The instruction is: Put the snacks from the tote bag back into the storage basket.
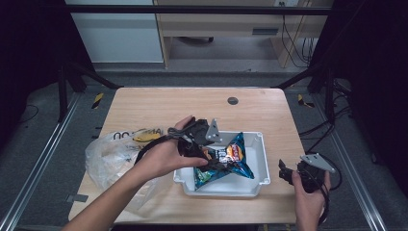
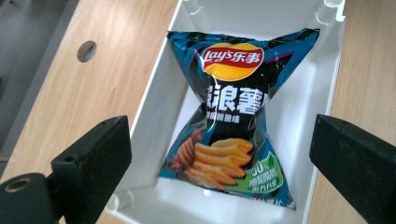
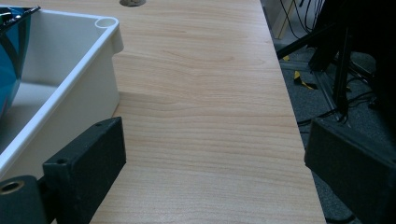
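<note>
Lying inside a white bin (image 1: 262,161), the blue chip bag (image 1: 230,161) rests on the bin floor, pinched at its waist so both ends flare out. In the left gripper view the chip bag (image 2: 233,116) runs lengthwise down the bin (image 2: 159,112), with bare white floor showing on either side of its narrow middle and its top corners close to the far wall. The bin sits toward the near right part of the wooden counter (image 1: 159,103), its right wall near the counter's right edge and its front wall close to the near edge. Most of the far half of the counter lies open, marked by one round cable hole (image 1: 233,100). A clear plastic bag (image 1: 108,156) with something yellow (image 1: 146,136) in it slumps at the counter's left edge, just beside the bin.

The left gripper (image 1: 209,161) hangs over the bin above the bag, jaws spread wide, one jaw over the bin's left wall and the other near its right wall, gripping nothing. The right gripper (image 1: 285,173) sits just right of the bin at the counter's near right corner, jaws also spread wide over bare wood (image 3: 205,116), touching nothing.
</note>
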### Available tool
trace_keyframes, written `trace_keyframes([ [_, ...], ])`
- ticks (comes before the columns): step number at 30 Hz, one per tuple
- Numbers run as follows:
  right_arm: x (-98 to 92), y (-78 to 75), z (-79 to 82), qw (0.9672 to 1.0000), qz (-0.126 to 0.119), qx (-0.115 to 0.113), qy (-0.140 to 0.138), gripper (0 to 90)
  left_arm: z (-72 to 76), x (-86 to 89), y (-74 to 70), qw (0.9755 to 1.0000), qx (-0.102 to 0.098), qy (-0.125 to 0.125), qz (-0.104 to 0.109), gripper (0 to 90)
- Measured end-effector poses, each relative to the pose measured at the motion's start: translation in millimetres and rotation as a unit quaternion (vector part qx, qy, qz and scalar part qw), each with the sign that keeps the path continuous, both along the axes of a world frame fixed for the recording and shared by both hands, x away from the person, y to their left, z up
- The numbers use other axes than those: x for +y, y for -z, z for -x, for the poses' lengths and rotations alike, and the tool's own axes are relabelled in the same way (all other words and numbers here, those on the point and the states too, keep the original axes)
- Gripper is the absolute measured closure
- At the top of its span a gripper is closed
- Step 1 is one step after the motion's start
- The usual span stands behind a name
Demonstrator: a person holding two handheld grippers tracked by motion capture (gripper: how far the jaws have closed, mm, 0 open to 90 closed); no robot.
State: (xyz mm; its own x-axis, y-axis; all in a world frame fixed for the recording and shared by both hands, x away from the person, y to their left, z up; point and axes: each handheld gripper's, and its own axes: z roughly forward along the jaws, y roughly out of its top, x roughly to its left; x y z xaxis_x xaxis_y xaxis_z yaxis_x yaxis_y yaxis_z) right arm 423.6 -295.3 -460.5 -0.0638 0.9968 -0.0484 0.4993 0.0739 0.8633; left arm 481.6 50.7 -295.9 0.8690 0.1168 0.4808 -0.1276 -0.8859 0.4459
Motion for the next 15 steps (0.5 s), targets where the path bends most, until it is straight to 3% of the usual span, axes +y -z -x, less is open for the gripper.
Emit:
trace_keyframes([
  [6,1.1,0.0,-0.2,1.0,0.003,0.001,-0.001,5.8,4.8,22.1,-14.0,0.9999,-0.009,-0.012,-0.002,4.8],
  [15,0.8,-0.2,0.6,1.0,0.003,0.003,0.002,5.8,3.3,59.9,-23.2,0.9992,-0.016,-0.037,-0.001,4.6],
])
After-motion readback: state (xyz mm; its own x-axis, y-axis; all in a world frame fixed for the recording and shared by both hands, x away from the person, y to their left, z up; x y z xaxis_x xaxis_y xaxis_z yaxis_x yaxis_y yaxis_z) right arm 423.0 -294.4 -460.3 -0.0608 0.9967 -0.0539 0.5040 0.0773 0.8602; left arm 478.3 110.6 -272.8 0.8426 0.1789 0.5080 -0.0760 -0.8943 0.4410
